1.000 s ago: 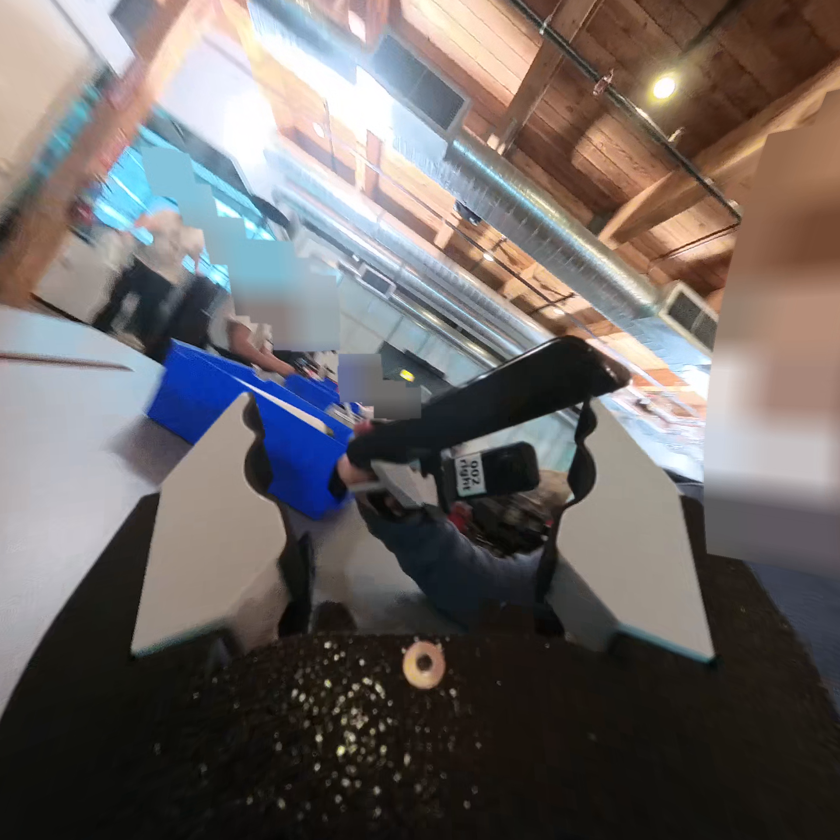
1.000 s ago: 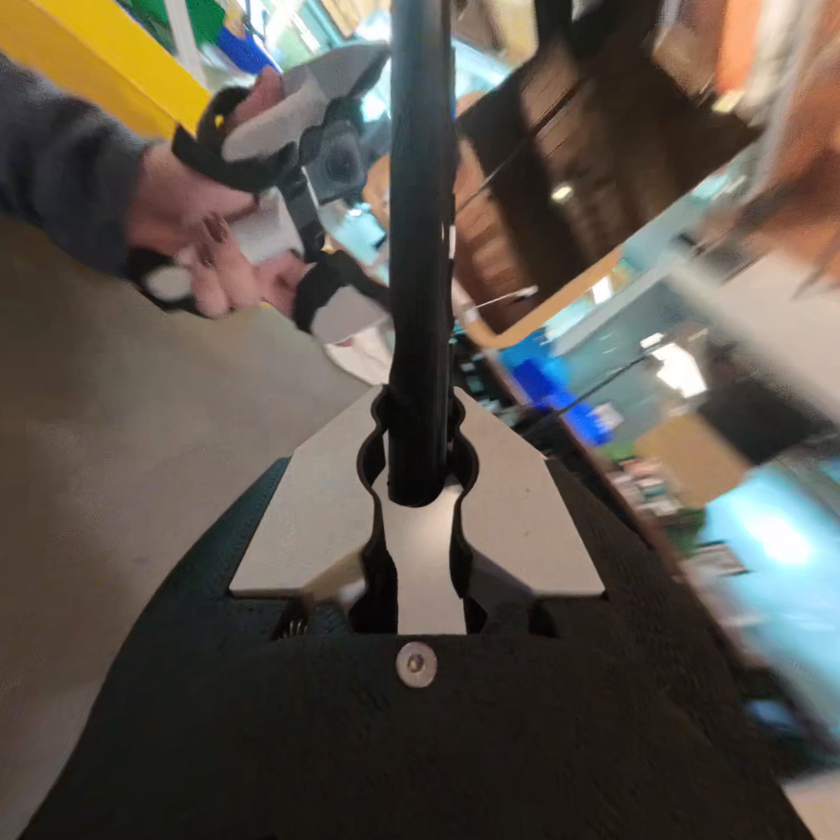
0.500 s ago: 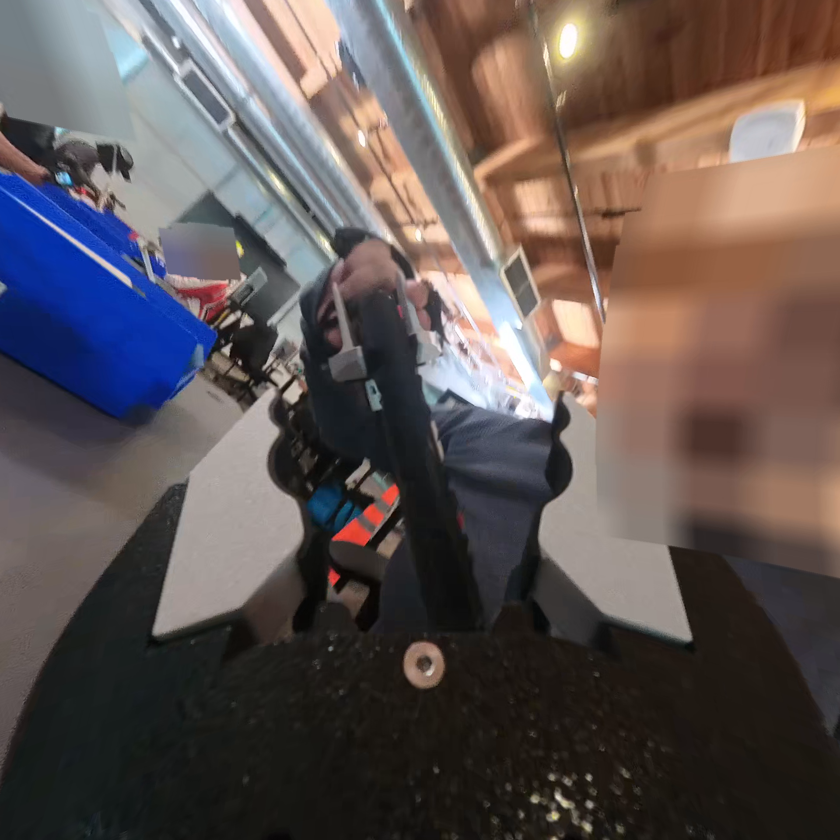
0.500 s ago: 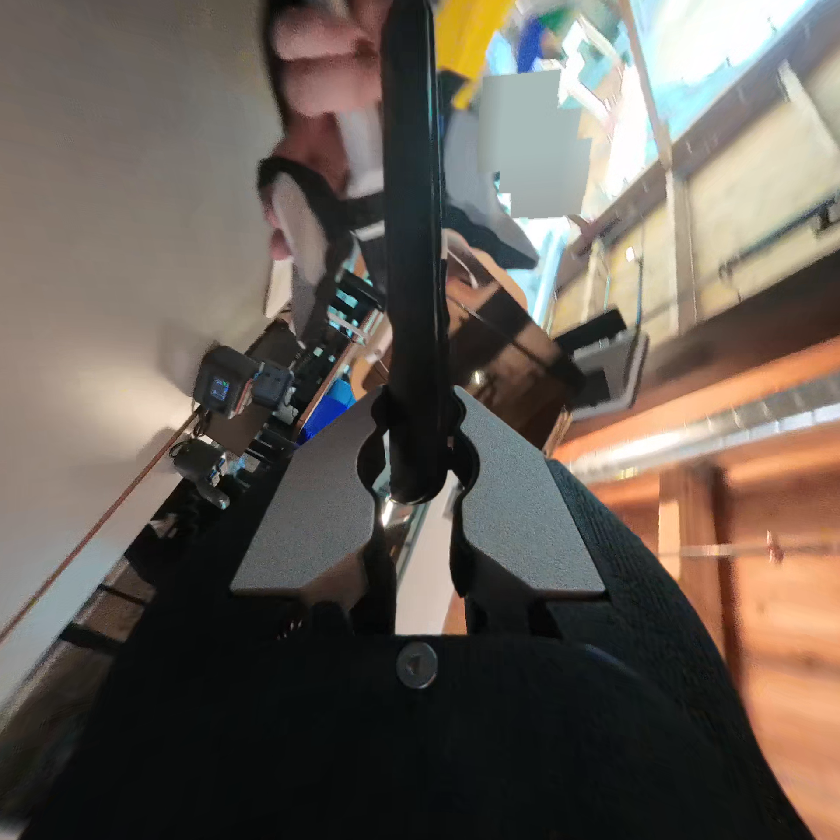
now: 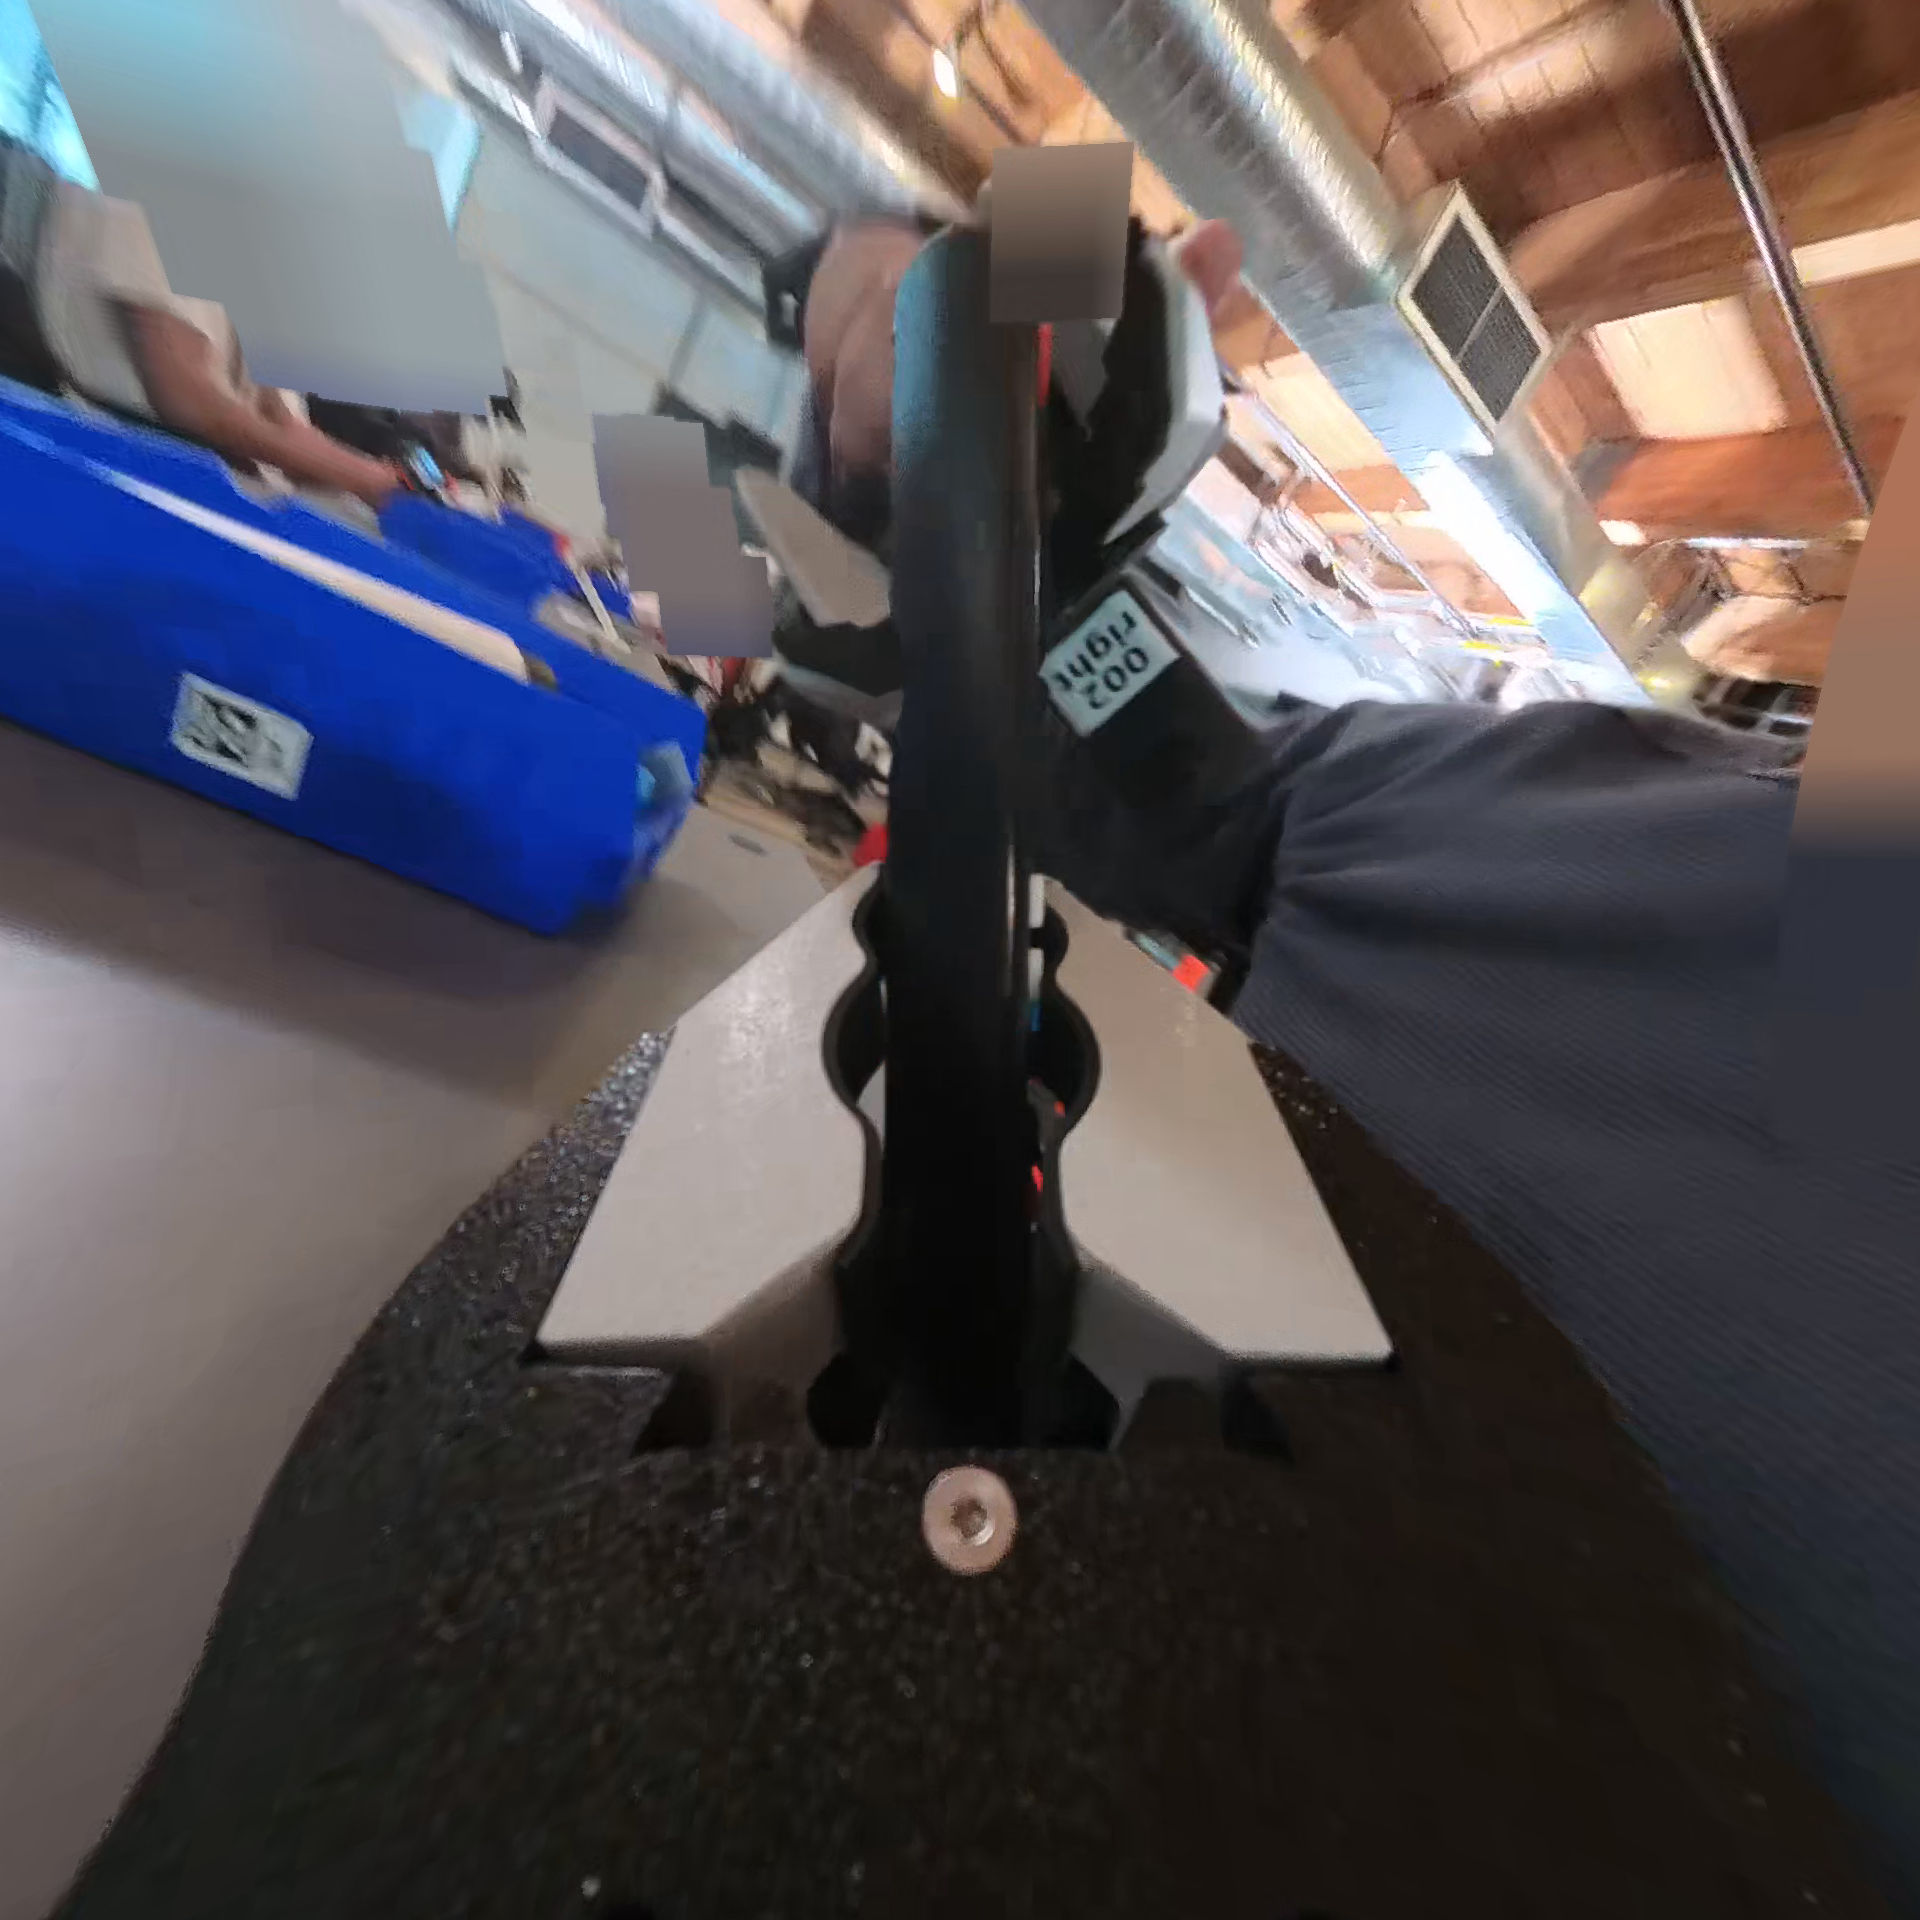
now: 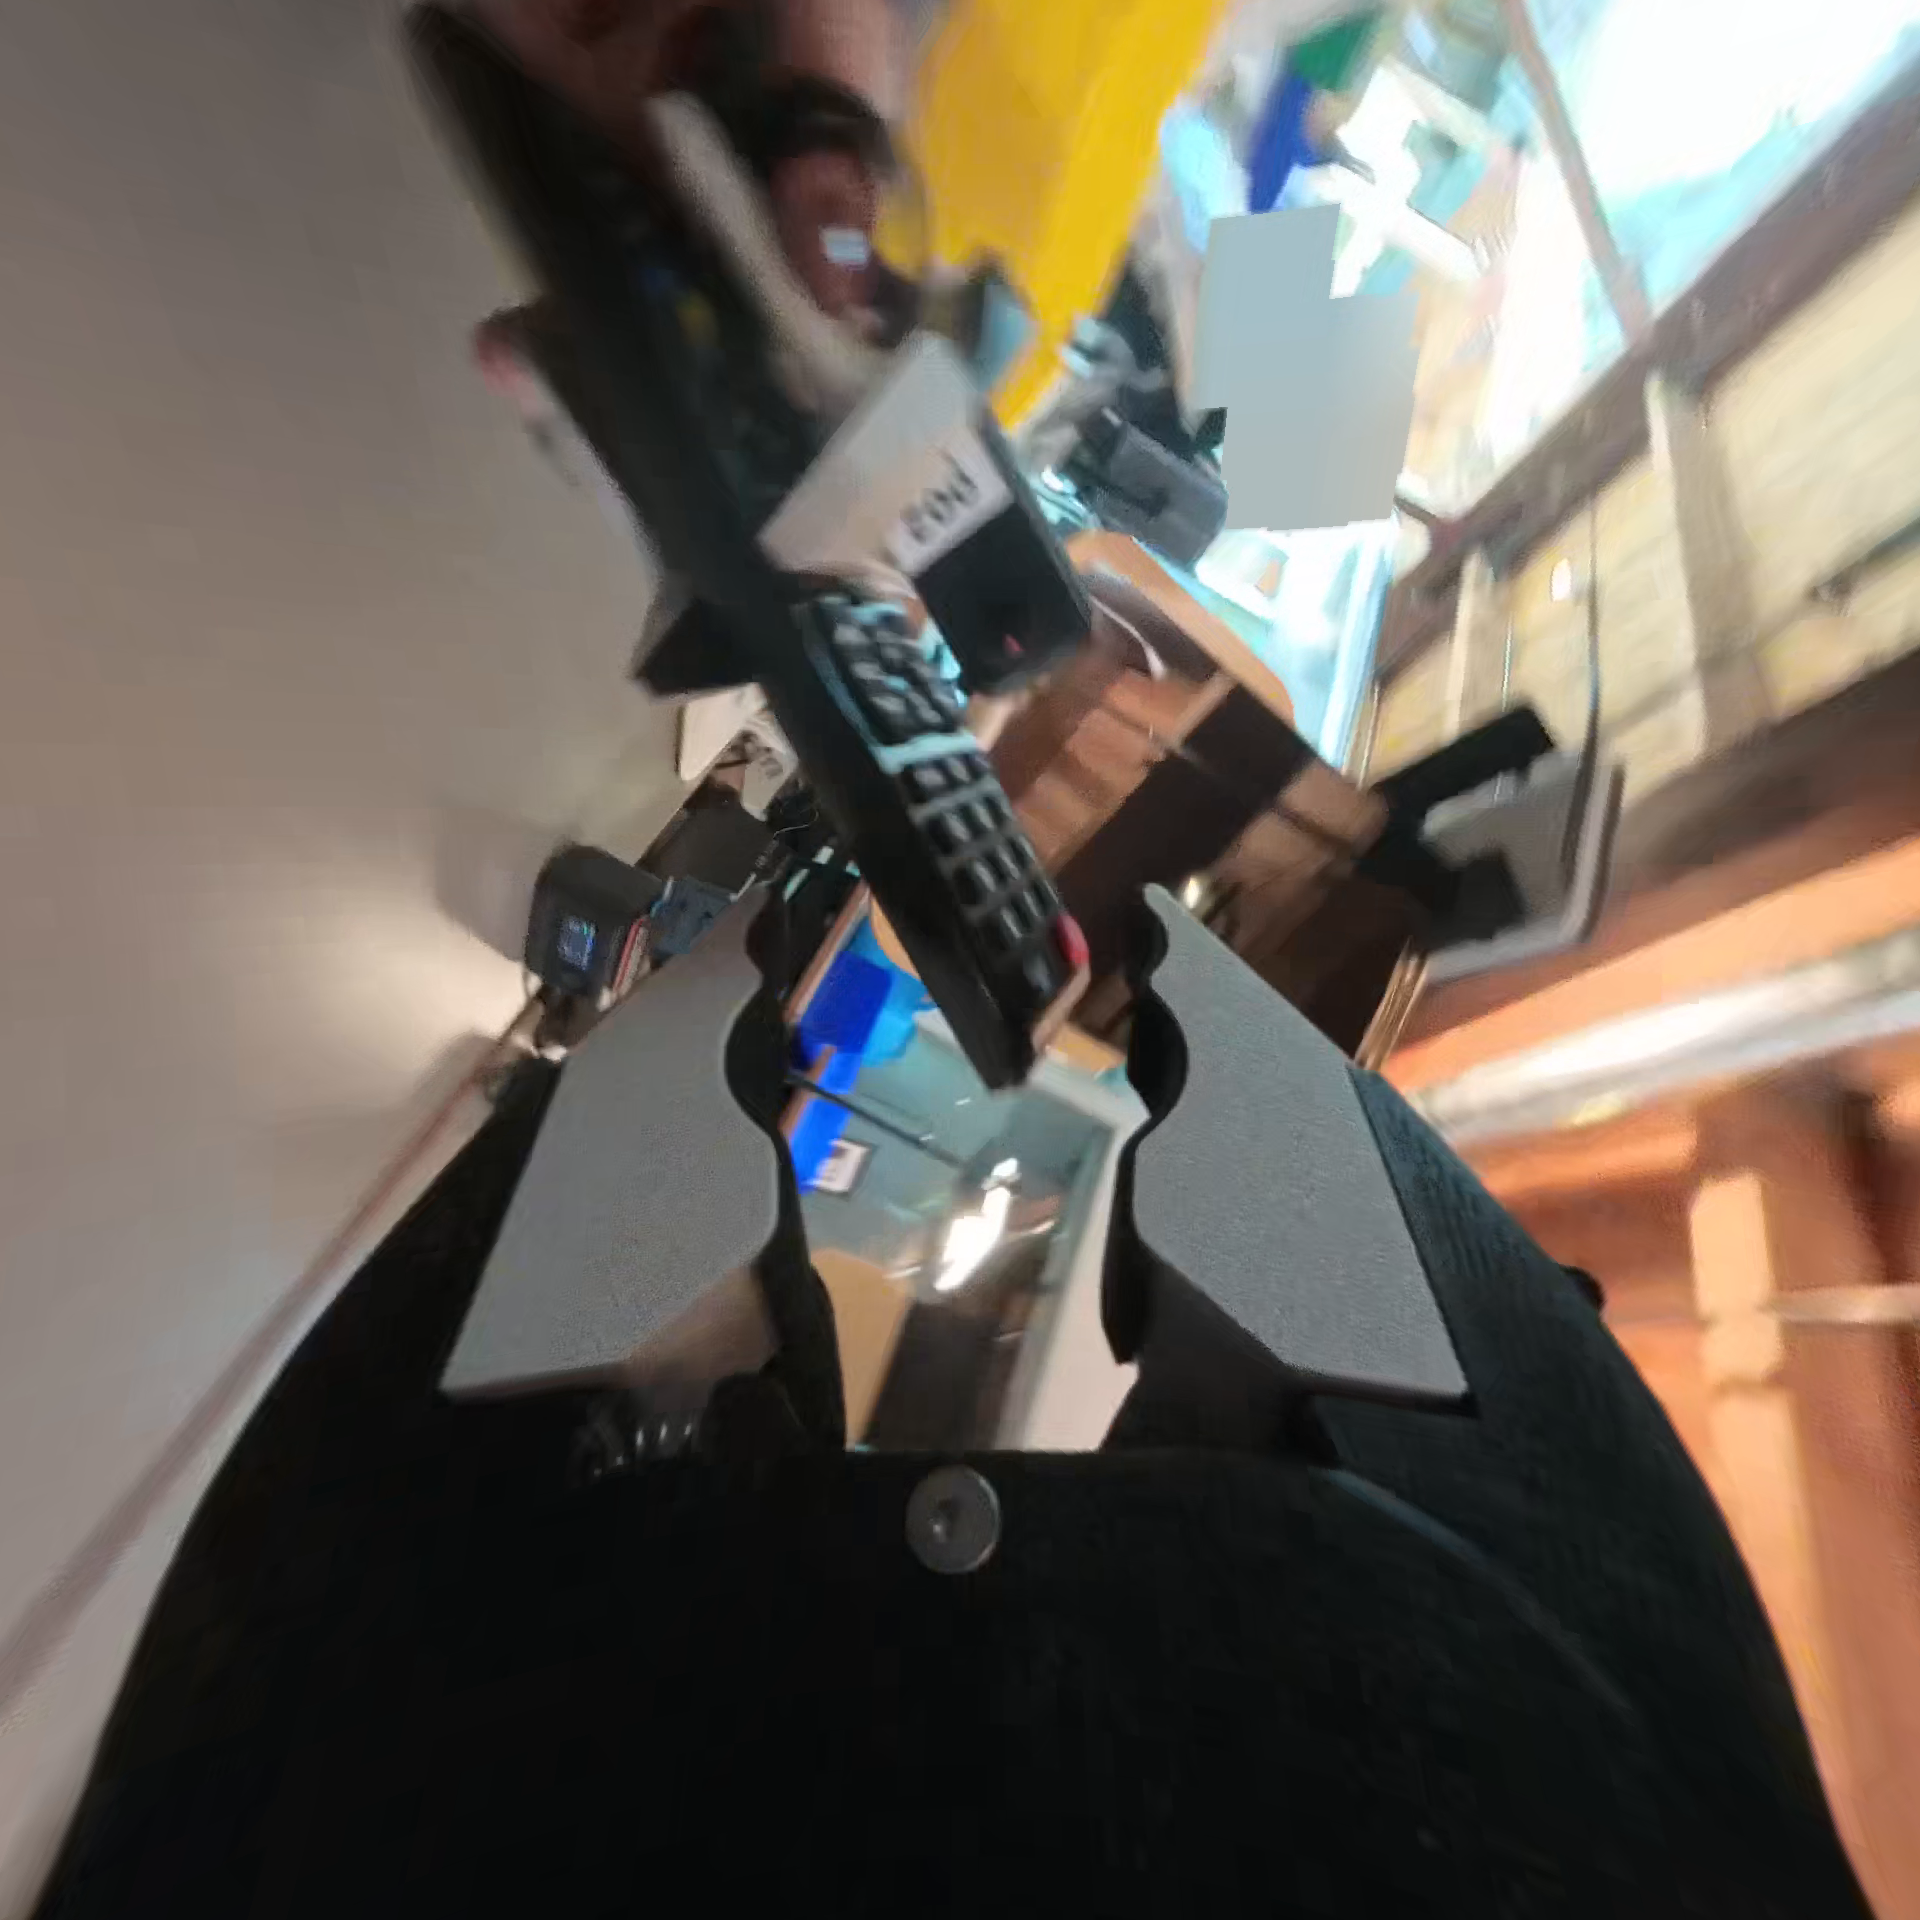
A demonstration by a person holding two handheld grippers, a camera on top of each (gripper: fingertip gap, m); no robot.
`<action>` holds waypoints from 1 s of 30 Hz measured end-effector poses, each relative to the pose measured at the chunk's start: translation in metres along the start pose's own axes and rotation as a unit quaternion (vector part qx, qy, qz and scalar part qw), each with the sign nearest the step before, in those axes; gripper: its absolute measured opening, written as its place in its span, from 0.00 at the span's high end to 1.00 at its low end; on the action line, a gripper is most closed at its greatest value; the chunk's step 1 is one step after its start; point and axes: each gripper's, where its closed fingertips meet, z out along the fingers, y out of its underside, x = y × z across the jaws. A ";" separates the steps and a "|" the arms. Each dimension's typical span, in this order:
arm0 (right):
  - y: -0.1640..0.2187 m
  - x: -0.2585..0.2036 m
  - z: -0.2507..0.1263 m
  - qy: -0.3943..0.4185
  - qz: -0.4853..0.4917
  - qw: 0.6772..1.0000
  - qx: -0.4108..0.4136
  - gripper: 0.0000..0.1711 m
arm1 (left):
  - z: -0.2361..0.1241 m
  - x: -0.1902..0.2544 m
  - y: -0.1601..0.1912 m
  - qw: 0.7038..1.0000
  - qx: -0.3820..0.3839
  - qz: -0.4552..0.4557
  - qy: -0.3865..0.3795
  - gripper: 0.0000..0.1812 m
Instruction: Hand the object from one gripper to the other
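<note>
The object is a black remote control with rows of buttons. In the left wrist view it stands edge-on between my left gripper's grey fingers. My left gripper is shut on its lower end. A grey finger of the right gripper shows beside its far end. In the right wrist view the remote control runs at a slant. Its near tip lies between the spread fingers of my right gripper, which is open and does not touch it. The left gripper grips it farther up, blurred.
Blue bins stand on the grey table at the left. A person's dark blue sleeve fills the right of the left wrist view. The table runs down the left of the right wrist view.
My left gripper has shut on the remote control. My right gripper has opened and let it go. The remote now sits tilted in the right wrist view.
</note>
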 end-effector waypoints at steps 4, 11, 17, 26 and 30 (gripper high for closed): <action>0.042 0.034 -0.012 0.086 0.391 0.916 -0.039 0.51 | -0.019 -0.011 -0.037 0.989 0.111 0.075 -0.068 0.88; 0.001 -0.010 0.028 -0.040 0.889 0.424 0.170 0.52 | -0.008 -0.018 -0.025 0.977 0.059 0.156 -0.130 0.88; -0.005 -0.010 0.026 -0.001 0.875 0.431 0.222 0.88 | -0.001 -0.032 -0.016 0.975 0.034 0.137 -0.171 0.81; 0.063 -0.069 0.004 0.069 0.878 0.471 -0.045 0.88 | -0.081 -0.103 -0.035 0.801 -0.048 0.239 -0.547 0.33; 0.086 -0.066 -0.024 0.093 0.874 0.466 -0.103 0.88 | -0.084 -0.118 -0.019 0.801 -0.087 0.213 -0.552 0.26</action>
